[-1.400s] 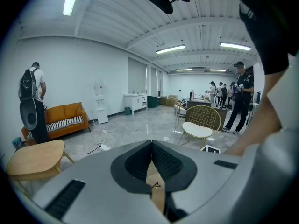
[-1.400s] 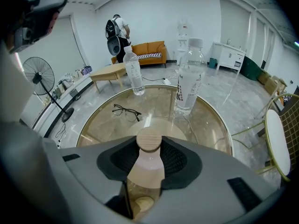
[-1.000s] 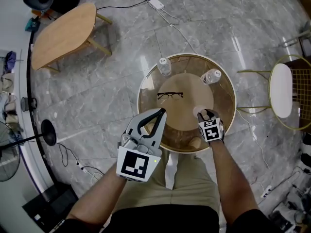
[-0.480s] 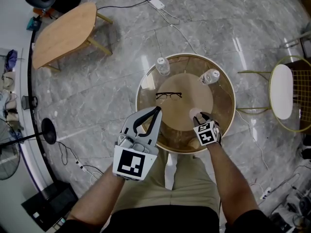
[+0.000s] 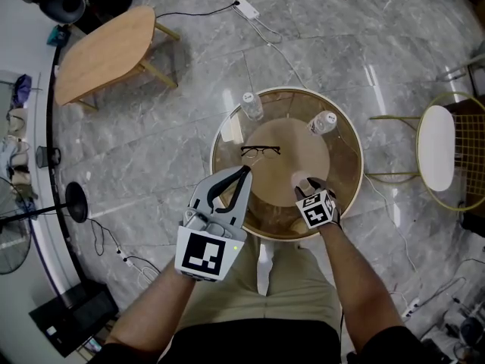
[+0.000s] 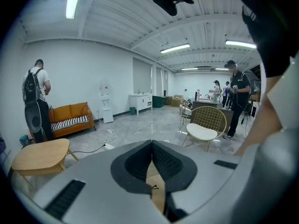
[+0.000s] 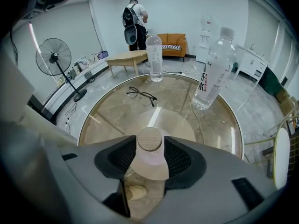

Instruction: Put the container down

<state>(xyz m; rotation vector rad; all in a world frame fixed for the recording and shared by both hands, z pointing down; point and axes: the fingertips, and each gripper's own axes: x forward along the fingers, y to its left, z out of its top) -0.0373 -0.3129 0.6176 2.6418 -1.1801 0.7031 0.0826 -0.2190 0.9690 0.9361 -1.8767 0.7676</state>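
My right gripper (image 7: pixel 150 146) had just been opening its jaws, loose around the wooden-lidded container (image 7: pixel 149 164) standing near-right on the glass table (image 7: pixel 93 120). My left gripper (image 6: pixel 150 146) was closed on nothing. I couldn't read the water bottle (image 7: pixel 212 69) label.

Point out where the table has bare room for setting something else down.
Bare: the middle of the table, between the glasses and the container, and the right side between the right bottle and the container. Tightest: the far rim, where the left bottle also stands.
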